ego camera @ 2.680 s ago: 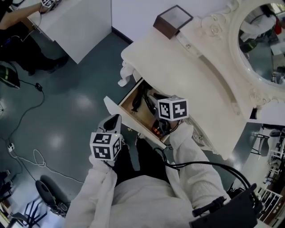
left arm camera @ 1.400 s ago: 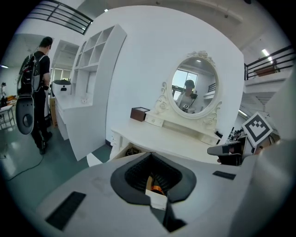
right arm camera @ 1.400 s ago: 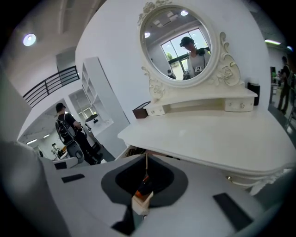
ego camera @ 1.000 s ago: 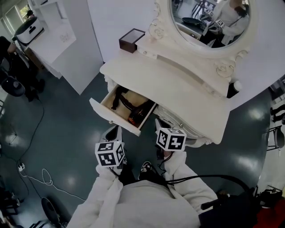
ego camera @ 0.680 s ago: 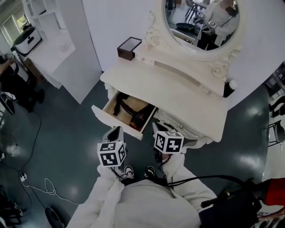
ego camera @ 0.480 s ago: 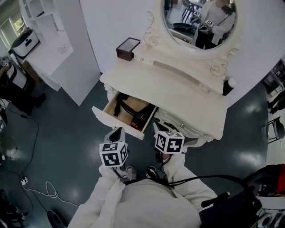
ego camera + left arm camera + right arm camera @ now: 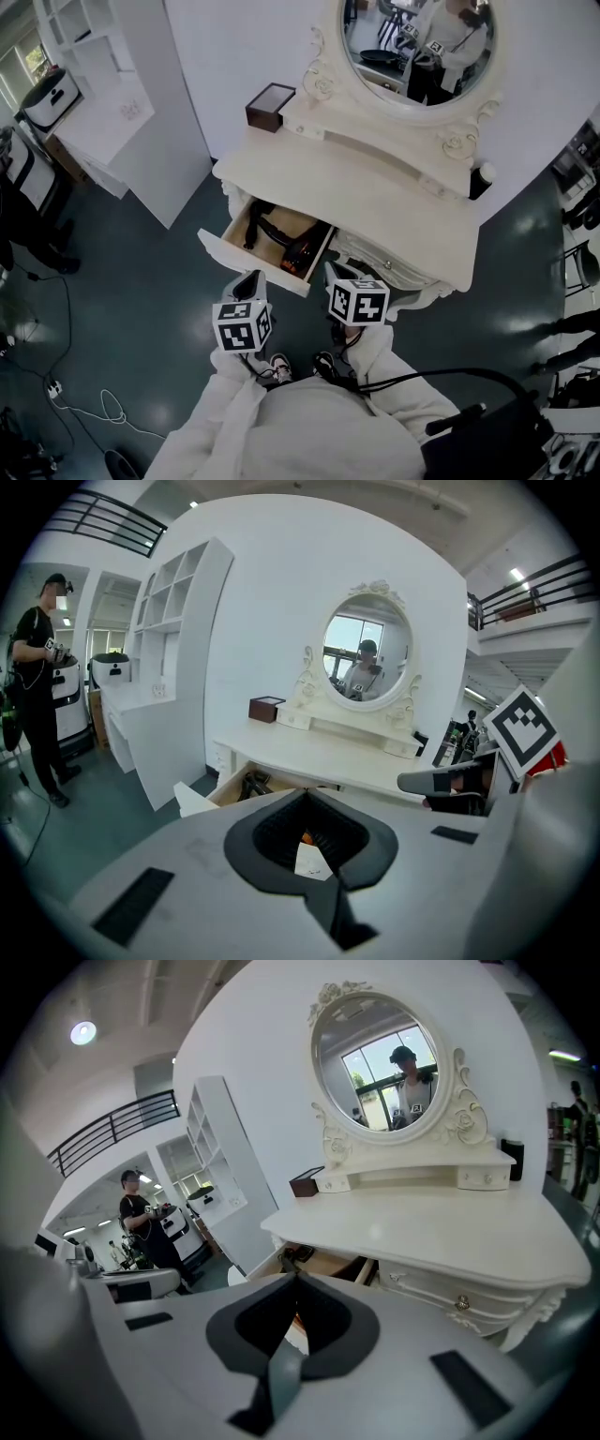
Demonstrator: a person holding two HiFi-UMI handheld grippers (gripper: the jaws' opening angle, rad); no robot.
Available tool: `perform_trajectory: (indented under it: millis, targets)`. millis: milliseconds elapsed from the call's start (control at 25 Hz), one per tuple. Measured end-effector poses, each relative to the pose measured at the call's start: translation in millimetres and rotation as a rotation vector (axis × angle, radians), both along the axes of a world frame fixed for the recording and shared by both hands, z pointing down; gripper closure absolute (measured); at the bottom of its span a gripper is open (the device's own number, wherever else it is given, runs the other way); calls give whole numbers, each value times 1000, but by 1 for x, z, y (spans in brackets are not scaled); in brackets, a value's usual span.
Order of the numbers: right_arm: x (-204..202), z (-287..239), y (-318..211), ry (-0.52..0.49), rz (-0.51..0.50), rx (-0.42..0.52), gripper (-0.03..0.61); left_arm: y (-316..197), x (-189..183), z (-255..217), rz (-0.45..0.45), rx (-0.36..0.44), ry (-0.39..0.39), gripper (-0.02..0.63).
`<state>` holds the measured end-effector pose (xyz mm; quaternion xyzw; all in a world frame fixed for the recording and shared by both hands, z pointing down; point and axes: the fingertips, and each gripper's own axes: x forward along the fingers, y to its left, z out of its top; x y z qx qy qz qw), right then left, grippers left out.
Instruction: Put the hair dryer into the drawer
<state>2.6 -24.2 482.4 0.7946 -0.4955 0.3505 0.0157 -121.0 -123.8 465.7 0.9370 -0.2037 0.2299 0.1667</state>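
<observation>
The black hair dryer [image 7: 279,236] lies inside the open drawer [image 7: 246,263] of the cream dressing table [image 7: 375,187], with an orange glow at its near end. Both grippers hang in front of the drawer, apart from it. My left gripper [image 7: 249,278] is below the drawer front, its jaws shut and empty. To the right, my right gripper [image 7: 331,270] is also shut with nothing in it. In the left gripper view the left gripper [image 7: 305,794] points at the drawer [image 7: 202,799]. The right gripper [image 7: 295,1277] faces the drawer [image 7: 328,1265] from the right.
An oval mirror [image 7: 422,47] stands at the back of the table, with a brown box [image 7: 269,105] at its left end and a dark bottle [image 7: 480,180] at the right. A white shelf unit [image 7: 122,103] and a person [image 7: 37,696] are to the left. Cables [image 7: 94,408] lie on the floor.
My right gripper has come back out of the drawer, where it was over the hair dryer. Both grippers now hang in front of the drawer, and the view shows more of the table and mirror.
</observation>
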Motion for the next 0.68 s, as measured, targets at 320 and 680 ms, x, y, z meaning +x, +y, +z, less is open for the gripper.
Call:
perform_trajectory:
  millis: [320,680]
  targets:
    - [2,0,4,11,-7,-23,517,1,-3,3,-7,-13,0,606]
    - [-7,4,8,1,-24,-43,517,6,-9,8,-18,-29,-14,606]
